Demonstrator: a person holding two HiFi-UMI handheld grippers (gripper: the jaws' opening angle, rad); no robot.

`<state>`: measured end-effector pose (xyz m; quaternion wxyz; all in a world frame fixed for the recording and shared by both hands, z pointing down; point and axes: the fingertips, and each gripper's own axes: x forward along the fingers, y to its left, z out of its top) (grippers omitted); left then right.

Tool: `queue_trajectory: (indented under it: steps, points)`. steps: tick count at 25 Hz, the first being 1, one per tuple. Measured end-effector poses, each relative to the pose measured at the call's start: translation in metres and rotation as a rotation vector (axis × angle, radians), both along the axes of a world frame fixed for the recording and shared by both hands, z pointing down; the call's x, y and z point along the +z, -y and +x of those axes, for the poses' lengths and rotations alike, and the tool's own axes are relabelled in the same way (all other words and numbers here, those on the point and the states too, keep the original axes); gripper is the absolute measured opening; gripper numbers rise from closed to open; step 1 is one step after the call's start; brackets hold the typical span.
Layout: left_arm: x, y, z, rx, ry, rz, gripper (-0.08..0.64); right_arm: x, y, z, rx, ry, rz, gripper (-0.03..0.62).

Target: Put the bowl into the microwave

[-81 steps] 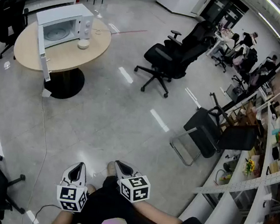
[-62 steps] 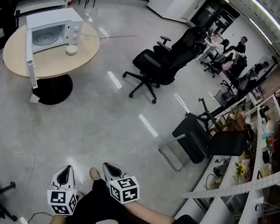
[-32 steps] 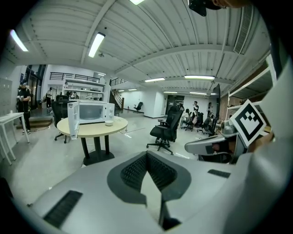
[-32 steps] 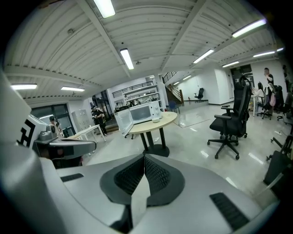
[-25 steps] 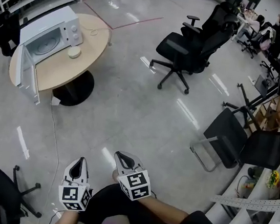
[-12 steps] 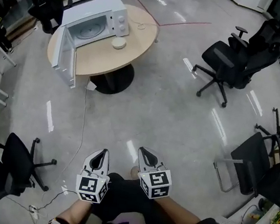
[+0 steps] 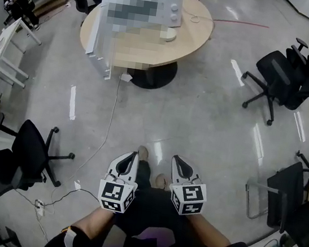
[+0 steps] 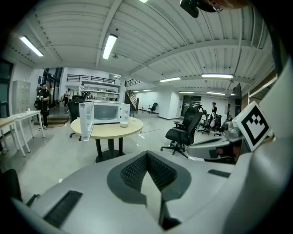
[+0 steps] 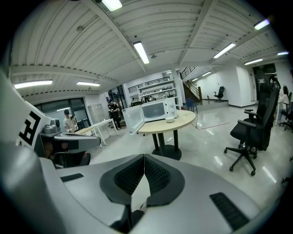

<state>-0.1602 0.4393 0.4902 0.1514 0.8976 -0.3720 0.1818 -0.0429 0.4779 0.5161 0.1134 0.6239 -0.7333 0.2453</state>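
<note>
A glossy grey floor (image 7: 199,126) takes up most of the head view, and a round wooden table (image 7: 195,37) on a single dark pedestal is seen at its far end. Black office chairs are spread around it: one on castors (image 7: 284,75) at the right, another (image 7: 31,148) at the left, and a folding chair (image 7: 284,195) at the lower right. On the table stands a white microwave (image 8: 106,113), its door (image 8: 86,121) swung wide open past the table's edge and its cavity exposed. The left gripper (image 7: 131,157) and the right gripper (image 7: 178,162) are held low and side by side in front of the person, well apart from the table, with their tips pointed towards it. A marker cube (image 7: 116,193) is carried on the left one and another (image 7: 188,198) on the right. In the left gripper view the ridged pads are seen pressed together with nothing between them, and the same is seen in the right gripper view. The bowl (image 7: 168,34), small and white, is set on the tabletop just beside the microwave's control-panel end, outside the cavity. A thin cable (image 7: 104,136) is trailed across the floor from below the table towards the person.
</note>
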Motion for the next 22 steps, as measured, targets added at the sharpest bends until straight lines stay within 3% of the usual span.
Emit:
queue_trajectory:
  steps: [6,22]
  points:
    - [-0.001,0.032,0.017,0.055,0.003,0.004,0.046,0.000,0.032,0.011,0.040,-0.006,-0.019,0.015]
    - [0.003,0.125,0.019,0.080,-0.028,-0.032,0.046,0.003,0.119,0.008,0.058,-0.031,-0.065,0.017]
